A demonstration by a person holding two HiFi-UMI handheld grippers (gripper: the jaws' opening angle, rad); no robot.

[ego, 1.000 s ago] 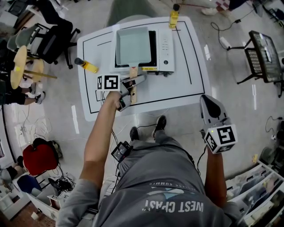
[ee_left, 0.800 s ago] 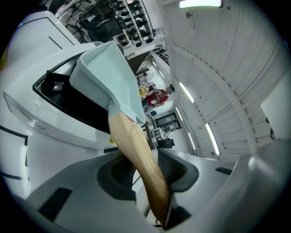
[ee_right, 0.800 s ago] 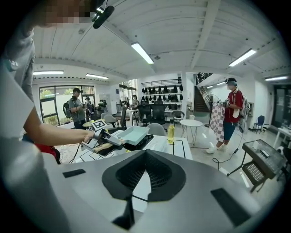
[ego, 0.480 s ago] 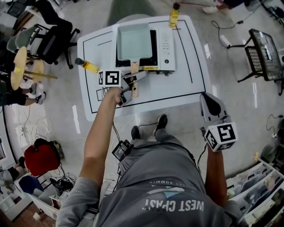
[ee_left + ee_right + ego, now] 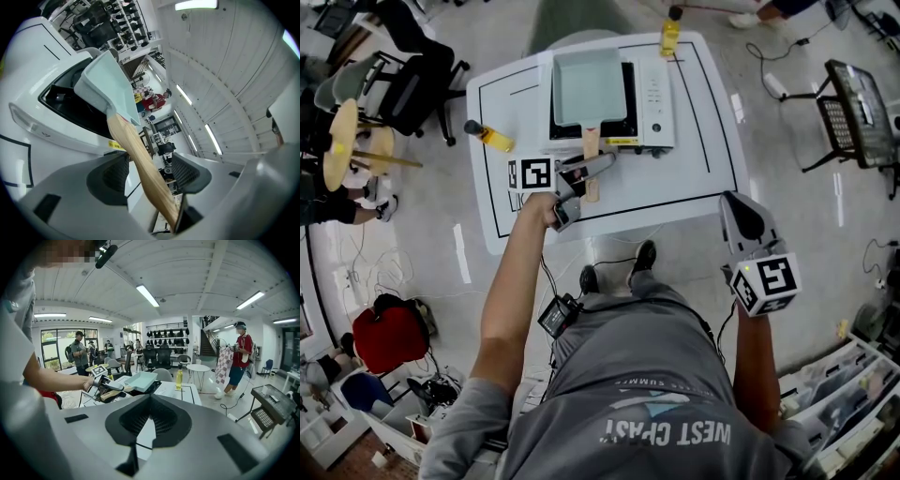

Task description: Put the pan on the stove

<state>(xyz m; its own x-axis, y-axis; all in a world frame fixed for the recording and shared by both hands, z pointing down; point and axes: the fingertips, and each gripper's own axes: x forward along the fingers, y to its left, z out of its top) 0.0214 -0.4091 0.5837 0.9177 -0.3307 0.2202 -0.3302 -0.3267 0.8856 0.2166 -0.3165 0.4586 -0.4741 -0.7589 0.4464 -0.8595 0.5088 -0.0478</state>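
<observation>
Left gripper (image 5: 151,174) jaws being spread wider than second ago; handle (image 5: 133,150) between them no longer being pinched. Pan (image 5: 589,84) being left on stove (image 5: 654,94), ahead of jaws. Right gripper (image 5: 150,401) jaws pressed together. Task likely done.

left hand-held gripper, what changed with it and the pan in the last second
The left hand-held gripper had the pan's wooden handle clamped. Its jaws are now opening and letting go, and the handle runs loose between them. The pan sits on the stove as before. The right hand-held gripper stays shut and empty.
</observation>
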